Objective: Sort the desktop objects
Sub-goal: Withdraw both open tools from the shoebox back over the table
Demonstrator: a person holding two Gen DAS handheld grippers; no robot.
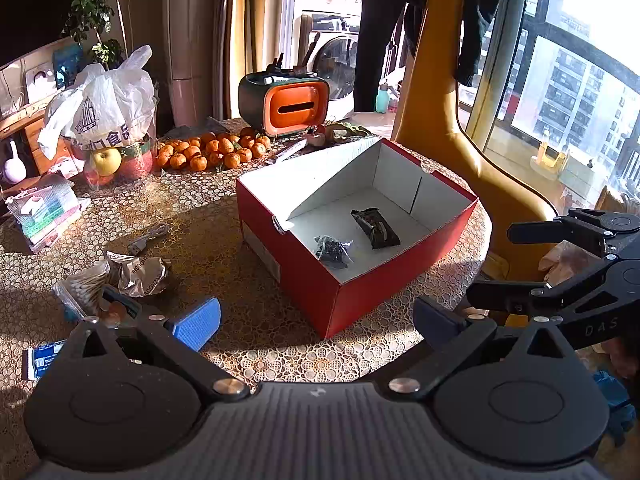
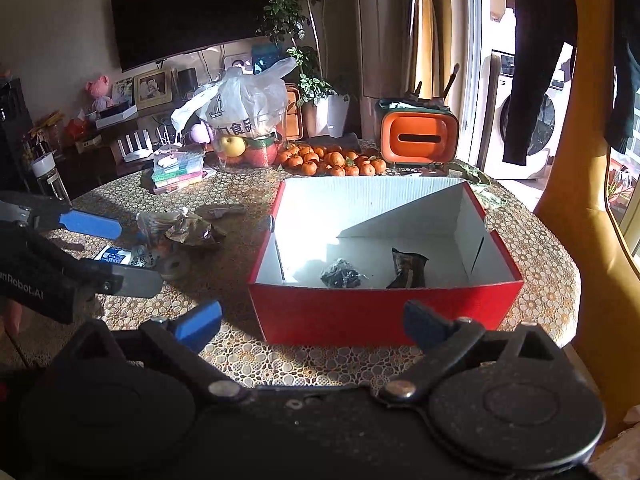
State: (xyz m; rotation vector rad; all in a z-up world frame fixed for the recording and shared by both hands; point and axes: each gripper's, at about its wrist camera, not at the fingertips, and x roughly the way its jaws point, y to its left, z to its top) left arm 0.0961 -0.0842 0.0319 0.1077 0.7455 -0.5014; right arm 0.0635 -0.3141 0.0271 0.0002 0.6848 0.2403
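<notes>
A red box (image 1: 312, 280) (image 2: 380, 312), white inside, stands open on the round table. In it lie a dark brown packet (image 1: 375, 228) (image 2: 408, 268) and a small black crinkled bag (image 1: 333, 250) (image 2: 342, 274). Left of the box lie a crumpled silver wrapper (image 1: 144, 274) (image 2: 192, 228), a bag of cotton swabs (image 1: 80, 290) and a blue-white packet (image 1: 44, 360) (image 2: 112, 256). My left gripper (image 1: 316, 324) (image 2: 140, 254) is open and empty near the box's near corner, beside the loose items. My right gripper (image 2: 312, 324) (image 1: 490, 266) is open and empty before the box's front wall.
A pile of tangerines (image 1: 212, 152), a plastic bag of fruit (image 1: 108, 120) and an orange tissue holder (image 1: 292, 108) stand at the table's far side. A stack of flat boxes (image 1: 44, 212) lies far left. A yellow chair (image 1: 440, 100) stands behind the box.
</notes>
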